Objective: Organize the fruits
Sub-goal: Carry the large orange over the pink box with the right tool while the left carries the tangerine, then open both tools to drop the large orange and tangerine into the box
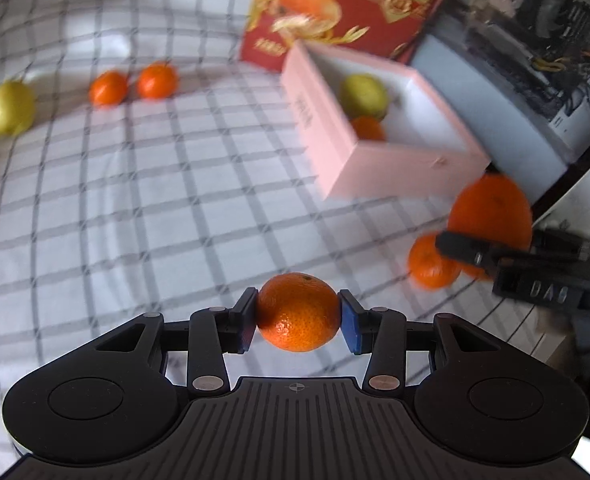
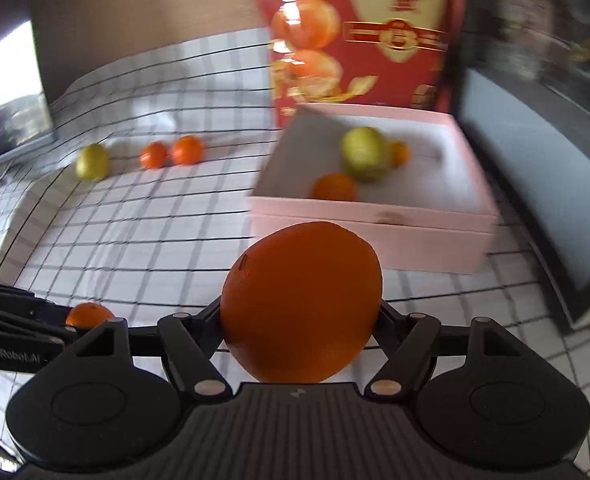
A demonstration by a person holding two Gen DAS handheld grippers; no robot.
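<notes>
Small orange mandarin (image 1: pixel 299 312) pinched between my left gripper (image 1: pixel 298 320) pads, above the checked white tablecloth (image 1: pixel 135 208). Large round orange (image 2: pixel 301 300) clamped in my right gripper (image 2: pixel 301 316). Open pink cardboard box (image 2: pixel 375 236) ahead, holding a green pear (image 2: pixel 365 154) and two mandarins.

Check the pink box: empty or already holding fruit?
Holding fruit: a green fruit and two small oranges lie inside the open pink box.

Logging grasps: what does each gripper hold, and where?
Left gripper: small mandarin, by its sides. Right gripper: large orange, by its sides.
</notes>
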